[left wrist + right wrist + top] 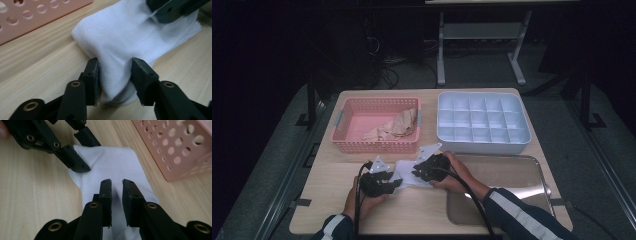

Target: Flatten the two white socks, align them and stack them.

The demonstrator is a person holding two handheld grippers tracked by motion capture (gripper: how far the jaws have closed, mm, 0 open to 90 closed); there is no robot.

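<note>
A white sock (408,172) lay flat on the wooden table (327,172), just in front of the pink perforated basket (377,142) and between the two hands. The left gripper (115,72) stood at one end of it: in the left gripper view its jaws were part open with a raised fold of the sock between them, and both pads touched the cloth at its sides, the fold bulging up between them. The right gripper (117,187) sat over the other end; in the right gripper view its jaws were drawn close together with a narrow gap, resting down on the white cloth, and whether any of it was pinched between the pads could not be told. From above, the left gripper (384,181) and the right gripper (428,167) faced each other across the sock, near one another. A beige cloth (394,126) lay inside the basket; a white divided tray (482,120) stood to its right, and a metal tray (512,192) lay under the right forearm.
</note>
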